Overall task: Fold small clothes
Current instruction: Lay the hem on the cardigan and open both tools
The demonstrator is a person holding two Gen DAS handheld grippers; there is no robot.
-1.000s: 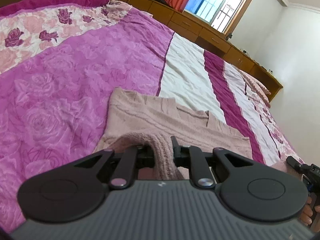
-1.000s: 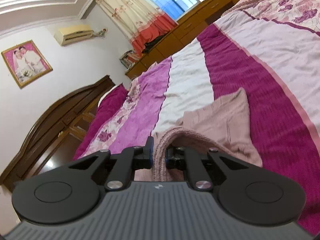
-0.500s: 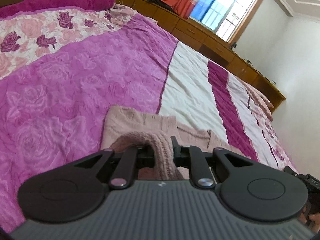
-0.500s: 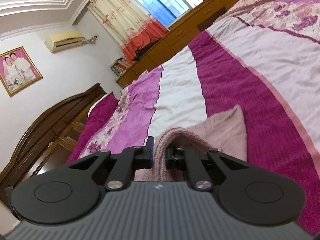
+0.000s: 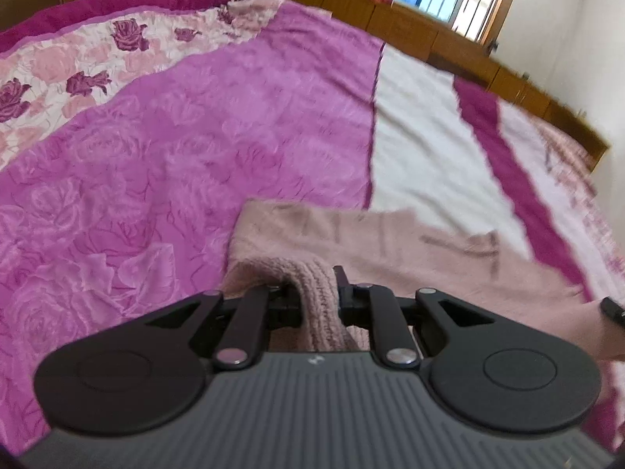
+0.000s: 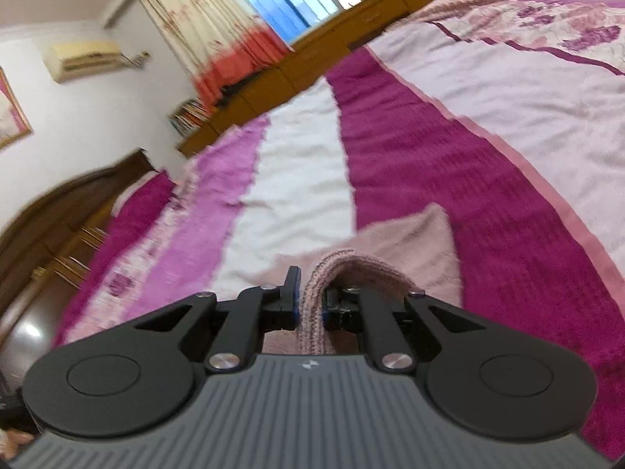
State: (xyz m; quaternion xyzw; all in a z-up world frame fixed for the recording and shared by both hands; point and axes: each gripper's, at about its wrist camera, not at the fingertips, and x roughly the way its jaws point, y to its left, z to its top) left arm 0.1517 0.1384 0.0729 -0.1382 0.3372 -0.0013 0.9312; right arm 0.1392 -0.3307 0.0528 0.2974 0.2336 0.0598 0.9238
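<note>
The fingers of the left gripper pinch a ribbed edge of the pink knit garment, and the fingers of the right gripper pinch another ribbed edge of it. The rest of the garment lies flat on the bed, just beyond both grippers. To fold cleanly, I judge both held edges should travel level and together toward the far edge, landing aligned before either grip lets go.

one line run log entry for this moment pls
left gripper: shut on pink sweater | right gripper: shut on pink sweater | sweater on bedspread
</note>
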